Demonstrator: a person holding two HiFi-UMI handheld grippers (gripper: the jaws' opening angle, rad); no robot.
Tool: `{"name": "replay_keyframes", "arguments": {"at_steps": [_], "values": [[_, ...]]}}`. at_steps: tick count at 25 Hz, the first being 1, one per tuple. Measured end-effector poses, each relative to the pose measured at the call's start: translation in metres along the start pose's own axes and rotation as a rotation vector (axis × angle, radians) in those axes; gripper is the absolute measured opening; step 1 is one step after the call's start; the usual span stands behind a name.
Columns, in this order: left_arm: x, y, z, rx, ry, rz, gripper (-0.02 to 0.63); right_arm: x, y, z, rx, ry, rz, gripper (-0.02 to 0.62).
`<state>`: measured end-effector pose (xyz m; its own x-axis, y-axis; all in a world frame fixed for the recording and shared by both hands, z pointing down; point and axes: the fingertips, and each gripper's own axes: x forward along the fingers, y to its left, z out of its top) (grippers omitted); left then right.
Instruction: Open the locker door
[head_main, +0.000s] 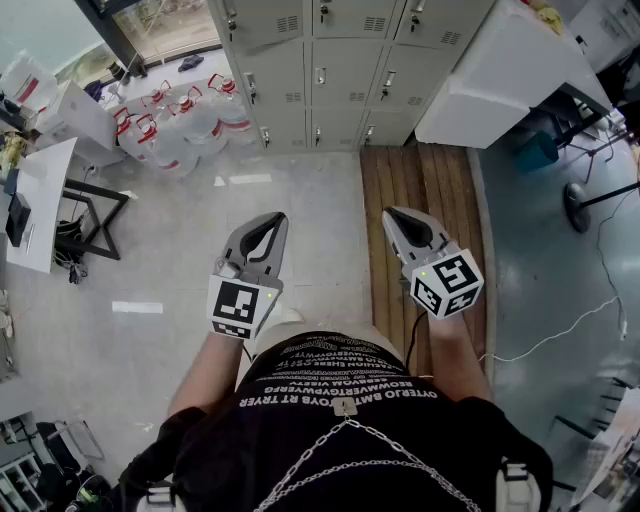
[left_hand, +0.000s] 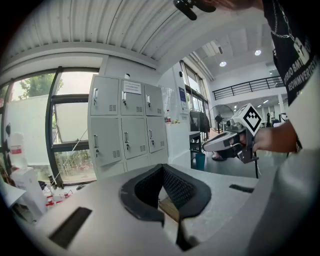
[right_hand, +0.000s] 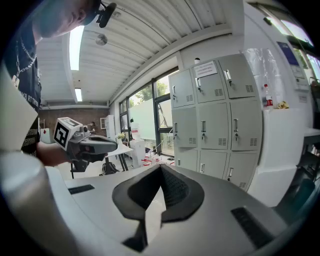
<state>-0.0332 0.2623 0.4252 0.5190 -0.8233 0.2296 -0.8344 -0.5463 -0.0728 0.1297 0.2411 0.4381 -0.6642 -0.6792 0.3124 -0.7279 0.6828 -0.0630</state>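
You are holding two claws in front of you, the left claw (head_main: 272, 220) and the right claw (head_main: 393, 215), both clenched on nothing and well apart from the locker bank (head_main: 340, 75) ahead. Its doors are all sitting shut. The head view is cutting off its top row; the right gripper view is showing nine doors, the lowest three partly hidden behind the claw.

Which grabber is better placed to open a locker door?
Probably the right gripper, barely. It and the left gripper are shut, empty, far from the grey metal lockers, which look larger in the right gripper view.
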Motion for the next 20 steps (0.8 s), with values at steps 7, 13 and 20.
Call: {"name": "replay_keyframes", "arguments": {"at_steps": [7,13,20], "values": [[-0.036,0.04,0.01,0.071,-0.078,-0.061,0.005,0.025,0.061,0.013,0.001,-0.027,-0.043,-0.005],[-0.053,0.066,0.007,0.069,-0.1,-0.052,0.005,0.03,0.083,0.02,0.005,-0.019,-0.075,-0.005],[-0.048,0.086,0.01,-0.034,-0.136,-0.058,0.005,0.035,0.072,0.033,0.004,-0.009,-0.093,-0.005]]}}
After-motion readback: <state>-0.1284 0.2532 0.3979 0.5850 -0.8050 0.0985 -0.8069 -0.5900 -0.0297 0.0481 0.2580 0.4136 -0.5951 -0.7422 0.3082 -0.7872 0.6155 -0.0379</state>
